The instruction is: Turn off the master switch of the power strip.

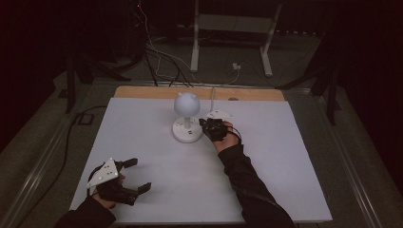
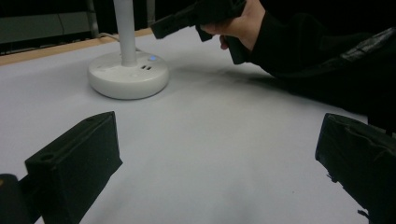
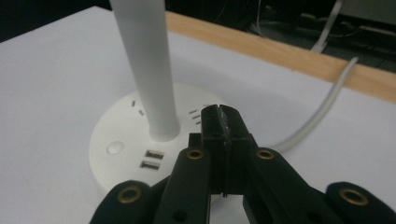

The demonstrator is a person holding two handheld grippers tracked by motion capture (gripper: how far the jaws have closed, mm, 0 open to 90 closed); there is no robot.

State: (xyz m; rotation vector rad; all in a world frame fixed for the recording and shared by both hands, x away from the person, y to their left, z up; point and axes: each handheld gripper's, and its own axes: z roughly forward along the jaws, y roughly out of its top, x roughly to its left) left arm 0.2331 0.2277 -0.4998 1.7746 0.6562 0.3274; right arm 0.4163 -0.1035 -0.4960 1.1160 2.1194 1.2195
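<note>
Near desk's far edge, centre: white lamp with round base [image 1: 186, 129], upright stem, globe head. Right gripper [image 1: 207, 127] jaws pressed together, empty, tips just beside base's right side, nearer hand. Left gripper [image 1: 138, 175] wide, near-left corner, well apart.

Mid-table is blocked by the lamp base [image 1: 187, 130] and stem [image 3: 148, 70]. Its far right side is crossed by the white cable [image 3: 322, 109]. Open tabletop [image 1: 285, 166] is left elsewhere.
</note>
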